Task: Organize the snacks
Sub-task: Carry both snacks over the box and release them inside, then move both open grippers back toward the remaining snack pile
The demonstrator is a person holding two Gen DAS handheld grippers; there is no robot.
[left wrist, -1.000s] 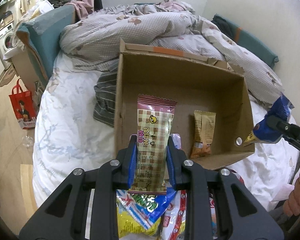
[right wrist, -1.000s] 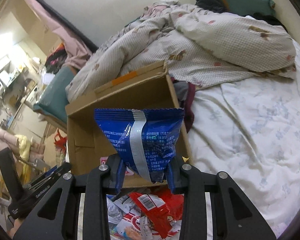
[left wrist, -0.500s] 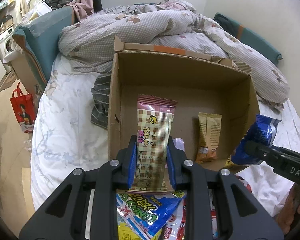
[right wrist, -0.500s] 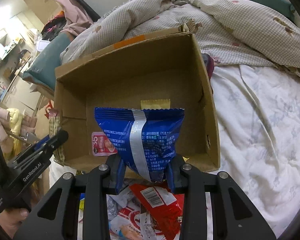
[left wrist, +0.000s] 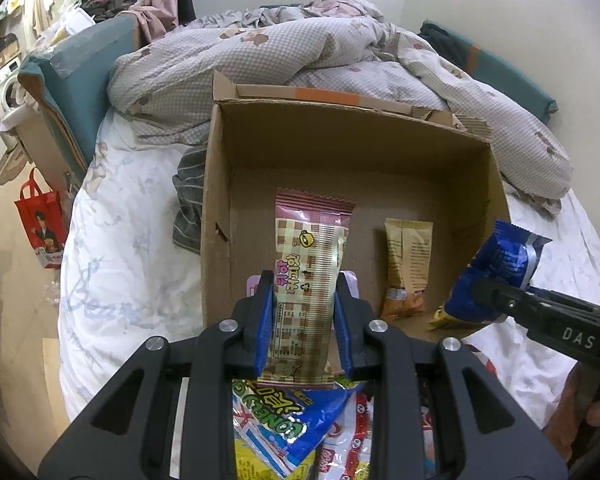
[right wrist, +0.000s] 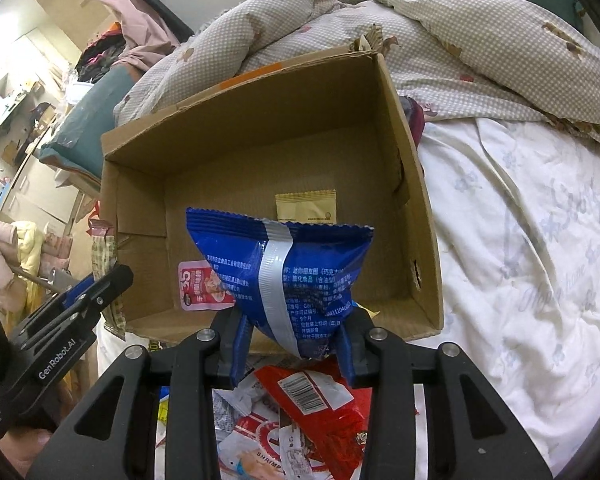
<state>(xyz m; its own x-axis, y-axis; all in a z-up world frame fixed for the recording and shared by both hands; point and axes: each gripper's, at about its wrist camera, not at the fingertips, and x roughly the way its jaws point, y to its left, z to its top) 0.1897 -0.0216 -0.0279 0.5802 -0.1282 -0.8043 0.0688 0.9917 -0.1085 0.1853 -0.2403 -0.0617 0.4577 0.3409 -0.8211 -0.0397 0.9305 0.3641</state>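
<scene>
Both grippers brought in over the cardboard box (left wrist: 220,184), which fills more of each view than a second ago; blue packet lowered toward its right wall.

Left gripper (left wrist: 303,320): jaws clamped on a pink-checked snack bar (left wrist: 312,264), held upright above the near edge, likely awaiting its drop. Right gripper (right wrist: 292,344): jaws have just been opening, blue snack packet (right wrist: 280,272) still between them, probably about to be released. Inside the box: tan sachet (left wrist: 406,268), pink packet (right wrist: 204,292). Unsorted snack pile (right wrist: 300,420) lies on the bed just short of the box.
</scene>
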